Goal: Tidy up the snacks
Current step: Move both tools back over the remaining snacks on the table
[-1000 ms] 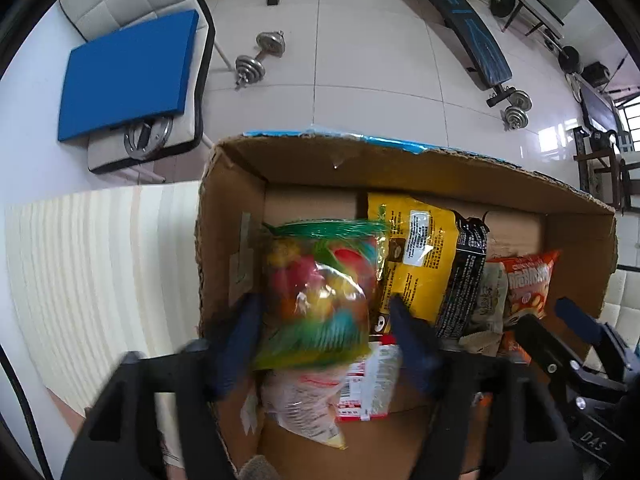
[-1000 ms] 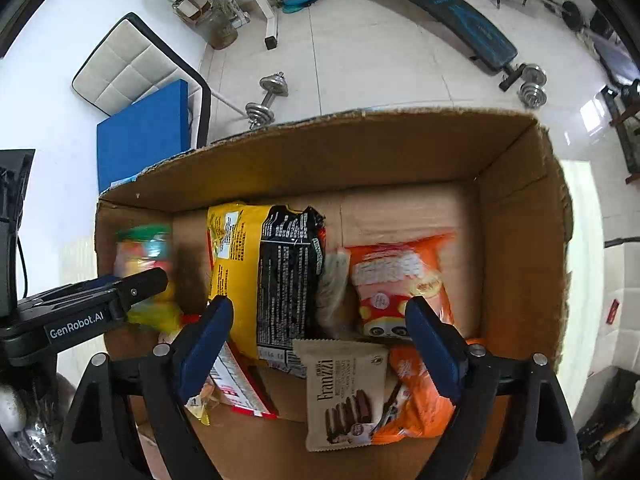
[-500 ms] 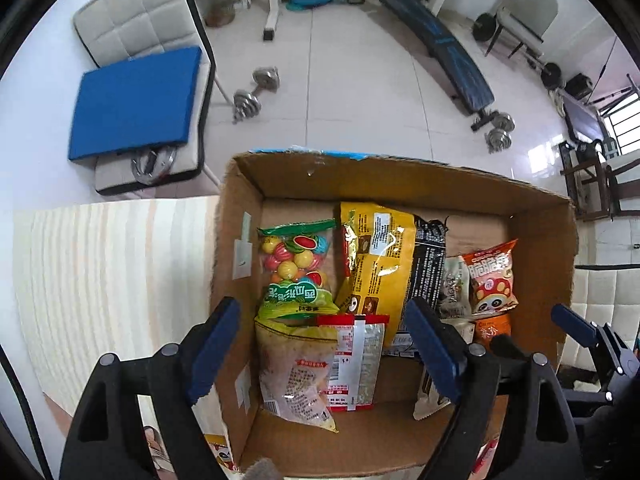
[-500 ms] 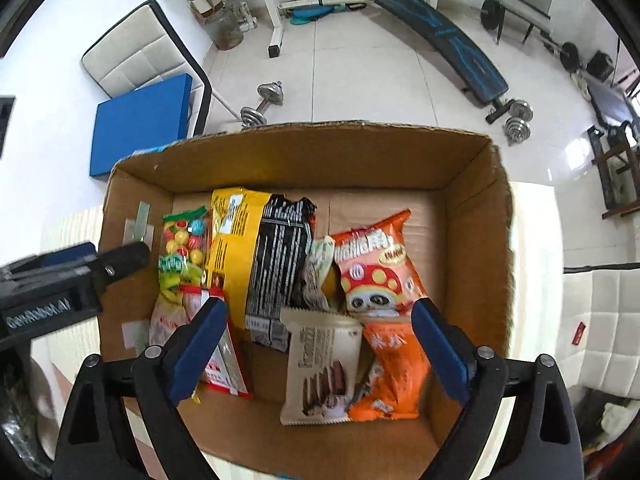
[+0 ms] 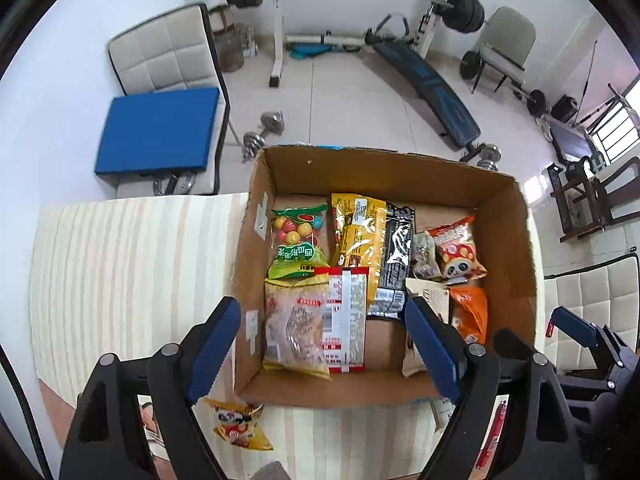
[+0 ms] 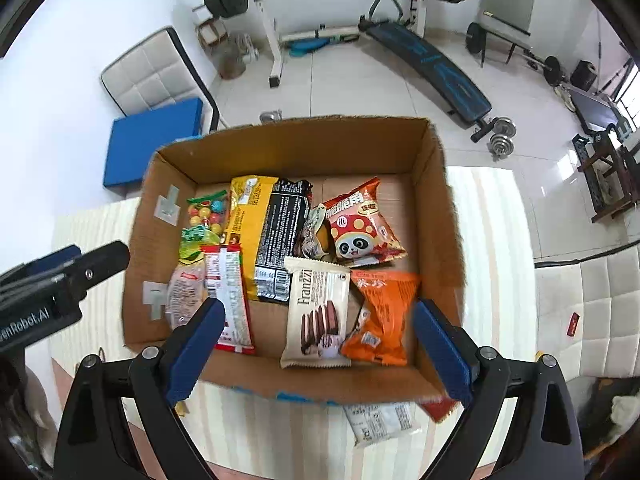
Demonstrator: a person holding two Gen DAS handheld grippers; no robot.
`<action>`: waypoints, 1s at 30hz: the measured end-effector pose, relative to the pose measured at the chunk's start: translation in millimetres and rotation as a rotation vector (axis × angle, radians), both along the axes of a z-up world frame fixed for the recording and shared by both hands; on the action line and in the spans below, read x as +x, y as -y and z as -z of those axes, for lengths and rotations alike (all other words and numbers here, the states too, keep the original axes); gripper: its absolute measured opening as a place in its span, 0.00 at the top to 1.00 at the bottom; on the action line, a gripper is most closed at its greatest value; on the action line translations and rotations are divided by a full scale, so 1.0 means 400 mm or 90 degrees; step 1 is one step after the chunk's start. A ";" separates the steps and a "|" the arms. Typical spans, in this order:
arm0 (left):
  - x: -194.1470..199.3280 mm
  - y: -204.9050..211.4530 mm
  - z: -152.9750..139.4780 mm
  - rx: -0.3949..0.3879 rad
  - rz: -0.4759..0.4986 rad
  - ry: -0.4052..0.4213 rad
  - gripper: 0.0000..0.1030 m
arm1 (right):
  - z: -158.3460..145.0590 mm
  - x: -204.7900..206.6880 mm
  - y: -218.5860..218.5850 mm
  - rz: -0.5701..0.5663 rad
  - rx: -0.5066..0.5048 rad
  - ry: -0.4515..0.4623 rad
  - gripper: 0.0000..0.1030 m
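Both grippers, left gripper [image 5: 322, 342] and right gripper [image 6: 316, 350], hang spread and empty above the open brown cardboard box [image 6: 436, 200] of packed snacks, so the next pick is likely the small yellow snack packet [image 5: 240, 426] lying on the striped tablecloth [image 5: 132, 256] at seven o'clock of the box.

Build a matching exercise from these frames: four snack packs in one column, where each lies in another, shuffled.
Items:
1. gumball bag
2. panda chip bag
3. Franzzi wafer pack
4. small yellow pack

Places:
A. on the striped tablecloth, outside the cardboard box
B. inside, far left corner
C. inside, near side, beside the orange pack
D. inside, far side, right of the black-and-yellow bag

Pairs: 1-B, 2-D, 3-C, 4-A
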State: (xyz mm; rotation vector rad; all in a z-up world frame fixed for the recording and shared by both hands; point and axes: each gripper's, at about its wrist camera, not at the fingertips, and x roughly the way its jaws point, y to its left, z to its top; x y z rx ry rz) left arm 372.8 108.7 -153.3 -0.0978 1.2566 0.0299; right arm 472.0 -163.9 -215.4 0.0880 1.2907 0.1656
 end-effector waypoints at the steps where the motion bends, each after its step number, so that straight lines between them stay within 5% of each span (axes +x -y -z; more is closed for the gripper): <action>1: -0.018 0.002 -0.009 0.002 -0.001 0.008 0.18 | -0.014 -0.018 0.005 0.006 0.008 0.006 0.06; 12: -0.209 0.013 -0.054 0.012 -0.035 0.051 0.18 | -0.030 -0.193 0.081 0.099 0.101 -0.009 0.06; 17: -0.298 0.006 0.036 0.023 -0.071 0.020 0.18 | 0.149 -0.286 0.209 0.242 0.125 -0.095 0.06; 21: -0.339 0.000 0.171 0.001 -0.094 -0.062 0.18 | 0.316 -0.308 0.259 0.294 0.122 -0.163 0.06; 27: -0.378 -0.004 0.282 0.014 -0.107 -0.116 0.18 | 0.424 -0.266 0.229 0.197 0.035 -0.148 0.06; 30: -0.392 -0.010 0.312 0.017 -0.112 -0.132 0.18 | 0.463 -0.263 0.207 0.163 0.045 -0.172 0.08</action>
